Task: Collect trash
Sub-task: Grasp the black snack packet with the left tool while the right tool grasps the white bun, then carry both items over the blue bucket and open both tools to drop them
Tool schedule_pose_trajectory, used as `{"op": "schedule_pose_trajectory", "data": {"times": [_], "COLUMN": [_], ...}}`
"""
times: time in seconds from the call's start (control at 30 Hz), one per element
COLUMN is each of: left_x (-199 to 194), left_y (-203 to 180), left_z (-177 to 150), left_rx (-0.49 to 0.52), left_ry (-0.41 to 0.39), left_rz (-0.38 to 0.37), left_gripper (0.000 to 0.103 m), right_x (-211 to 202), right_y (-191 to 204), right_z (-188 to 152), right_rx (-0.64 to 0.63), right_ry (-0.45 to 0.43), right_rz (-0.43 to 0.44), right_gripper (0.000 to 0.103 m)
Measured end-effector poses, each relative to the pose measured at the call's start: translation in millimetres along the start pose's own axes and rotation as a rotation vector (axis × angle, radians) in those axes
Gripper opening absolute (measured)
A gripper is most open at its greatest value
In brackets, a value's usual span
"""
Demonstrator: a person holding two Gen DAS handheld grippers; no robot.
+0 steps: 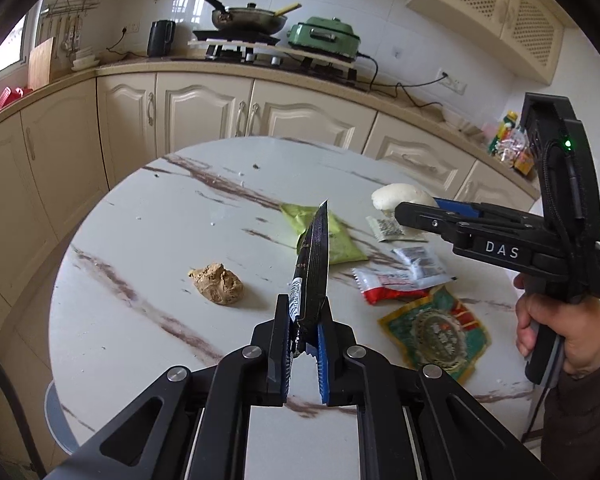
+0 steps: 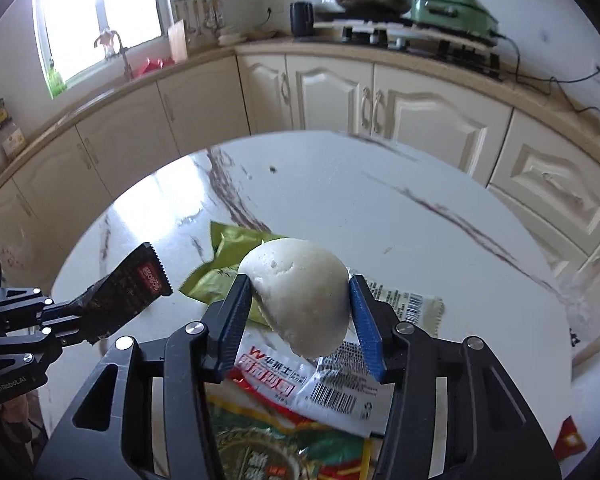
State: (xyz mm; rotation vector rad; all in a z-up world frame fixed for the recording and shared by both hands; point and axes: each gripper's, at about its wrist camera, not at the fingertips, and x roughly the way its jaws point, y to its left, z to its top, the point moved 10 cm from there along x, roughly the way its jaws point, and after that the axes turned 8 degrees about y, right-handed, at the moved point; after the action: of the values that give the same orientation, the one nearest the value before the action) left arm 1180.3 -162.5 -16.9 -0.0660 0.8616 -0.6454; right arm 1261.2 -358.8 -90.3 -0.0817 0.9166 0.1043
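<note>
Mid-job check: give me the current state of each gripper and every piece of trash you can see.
Left hand-held gripper: shut on black wrapper, held up off the table.
Right hand-held gripper: shut on white bun.
Brown lump: on the table.
Green packet: lying flat.
Red-and-white wrapper: crumpled, on the table.

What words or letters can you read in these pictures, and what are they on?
"DAS": white letters on the side of the right claw.
"W" and Chinese characters: on the red and white wrapper; characters too blurred to read.
Red logo on the black wrapper in the left claw: unreadable.
Barcode digits on the black wrapper and white wrapper: too small.
Green and gold packet: print too blurred.
</note>
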Motion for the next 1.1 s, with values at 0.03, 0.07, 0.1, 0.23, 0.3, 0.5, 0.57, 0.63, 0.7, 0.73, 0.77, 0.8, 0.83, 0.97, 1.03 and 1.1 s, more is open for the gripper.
{"op": "schedule_pose_trajectory", "data": {"times": [0.03, 0.07, 0.1, 0.23, 0.3, 0.5, 0.57, 0.63, 0.7, 0.73, 0.77, 0.8, 0.83, 0.97, 1.03, 1.1], "left_x": [-9, -15, -24, -68, -92, -171, -193, -215, -233, -242, -251, -258, -264, -272, -265, -254], "left_y": [-1, -1, -4, -5, 0, 43, 65, 88, 113, 126, 139, 150, 164, 222, 256, 286], "left_z": [-3, -1, -2, -14, -19, -49, -63, -82, -99, -107, -117, -128, -138, -180, -204, -222], "left_rx": [0.002, 0.004, 0.003, -0.003, -0.014, -0.079, -0.112, -0.148, -0.178, -0.199, -0.219, -0.24, -0.263, -0.36, -0.417, -0.465], "left_ry": [-0.01, -0.019, -0.031, -0.083, -0.115, -0.204, -0.224, -0.237, -0.242, -0.246, -0.248, -0.248, -0.245, -0.206, -0.166, -0.122], "left_rz": [0.001, -0.001, -0.006, -0.004, 0.004, 0.07, 0.101, 0.142, 0.18, 0.197, 0.211, 0.225, 0.242, 0.306, 0.326, 0.339], "left_gripper": [0.007, 0.007, 0.007, 0.007, 0.007, 0.007, 0.007, 0.007, 0.007, 0.007, 0.007, 0.007, 0.007, 0.007, 0.007, 0.007], "right_x": [-8, -16, -24, -57, -69, -86, -85, -79, -67, -60, -53, -45, -35, 13, 44, 85], "right_y": [2, 4, 8, 38, 59, 153, 195, 236, 277, 299, 316, 336, 356, 424, 451, 477], "right_z": [1, 3, 3, 7, 10, 24, 28, 30, 30, 29, 27, 26, 25, 15, 9, -2], "right_rx": [0.003, 0.005, 0.006, -0.018, -0.04, -0.125, -0.161, -0.193, -0.23, -0.248, -0.263, -0.278, -0.292, -0.338, -0.349, -0.358], "right_ry": [-0.016, -0.03, -0.039, -0.087, -0.098, -0.14, -0.148, -0.147, -0.133, -0.125, -0.116, -0.106, -0.094, -0.032, 0.013, 0.074], "right_rz": [-0.003, -0.004, -0.001, 0.009, 0.024, 0.103, 0.138, 0.173, 0.214, 0.232, 0.245, 0.263, 0.279, 0.335, 0.353, 0.374], "right_gripper": [0.048, 0.048, 0.048, 0.048, 0.048, 0.048, 0.048, 0.048, 0.048, 0.048, 0.048, 0.048, 0.048, 0.048, 0.048, 0.048]}}
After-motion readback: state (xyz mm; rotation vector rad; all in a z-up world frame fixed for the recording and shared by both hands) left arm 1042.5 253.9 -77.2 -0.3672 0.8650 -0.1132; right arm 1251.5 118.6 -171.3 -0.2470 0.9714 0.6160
